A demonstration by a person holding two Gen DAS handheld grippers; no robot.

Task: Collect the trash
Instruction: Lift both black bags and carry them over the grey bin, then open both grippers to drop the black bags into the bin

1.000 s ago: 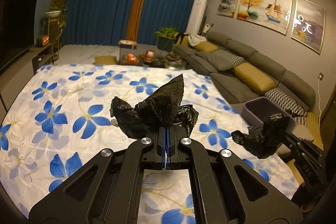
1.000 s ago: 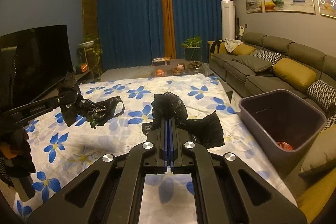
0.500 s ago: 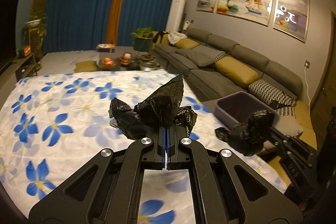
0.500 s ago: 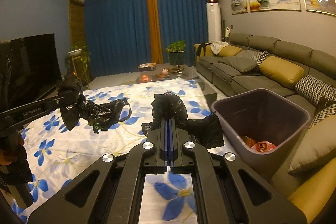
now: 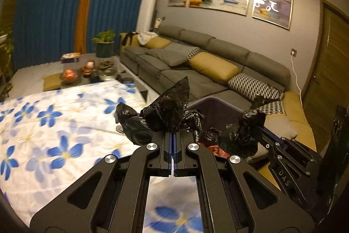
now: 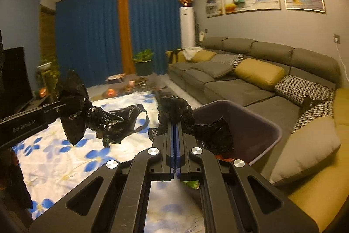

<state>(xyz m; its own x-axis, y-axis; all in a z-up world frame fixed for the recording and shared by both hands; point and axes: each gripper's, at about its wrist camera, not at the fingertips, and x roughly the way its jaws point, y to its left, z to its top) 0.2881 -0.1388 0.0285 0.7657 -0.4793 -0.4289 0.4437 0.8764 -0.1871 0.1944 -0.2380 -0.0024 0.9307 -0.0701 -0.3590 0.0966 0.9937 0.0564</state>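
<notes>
My left gripper (image 5: 173,134) is shut on a crumpled black plastic bag (image 5: 168,110) and holds it in the air at the near edge of the purple-grey trash bin (image 5: 220,106). My right gripper (image 6: 175,123) is shut on a second black plastic bag (image 6: 209,132), held over the bin's (image 6: 257,121) near rim. Red wrappers lie inside the bin (image 5: 218,151). In the right wrist view the left gripper (image 6: 59,109) and its bag (image 6: 87,117) hang at the left. In the left wrist view the right gripper (image 5: 257,130) and its bag (image 5: 242,137) show at the right.
A white cloth with blue flowers (image 5: 54,128) covers the table on the left. A grey sofa with yellow and patterned cushions (image 6: 257,75) runs along the right wall, close behind the bin. A low glass table with small items (image 5: 87,71) stands beyond the cloth.
Both grippers have swung right with their bags, away from the flowered cloth and toward the bin. The bin now sits much closer, directly under and behind the bags.
</notes>
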